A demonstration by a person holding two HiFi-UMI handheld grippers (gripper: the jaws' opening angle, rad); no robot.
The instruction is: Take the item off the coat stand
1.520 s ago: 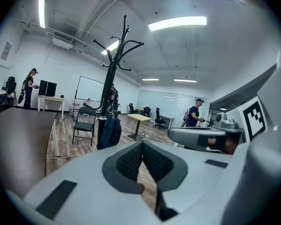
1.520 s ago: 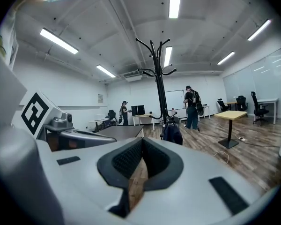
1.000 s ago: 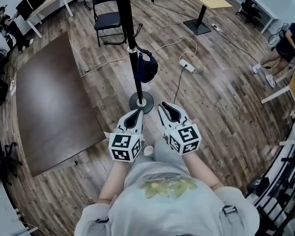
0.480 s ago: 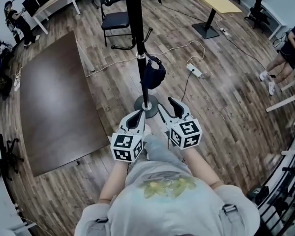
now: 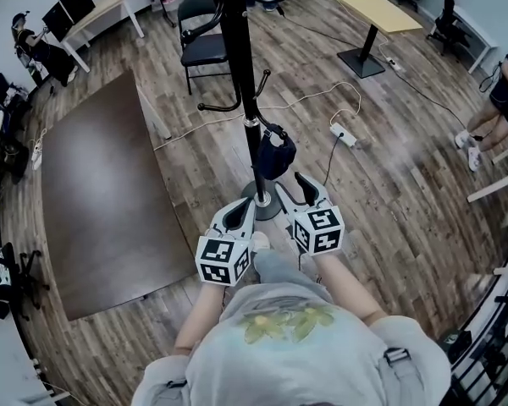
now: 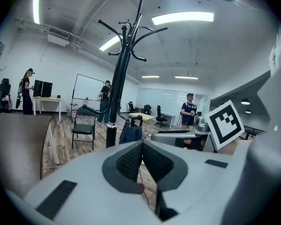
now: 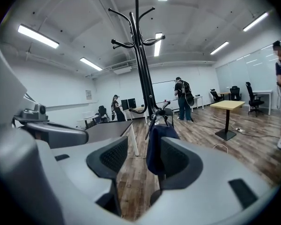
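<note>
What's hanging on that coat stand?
Just one dark blue item, low on the stand. The other hooks, low and at the top, are bare. The cloth covers whatever might be inside it, and its far side is hidden.

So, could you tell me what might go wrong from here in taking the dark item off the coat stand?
The right gripper, whose fingers have just been opening with nothing between them yet, may pinch only loose fabric of the dark blue item and slip.
Pulling sideways rather than lifting could snag it and tip the coat stand, which rests on a small round base.
</note>
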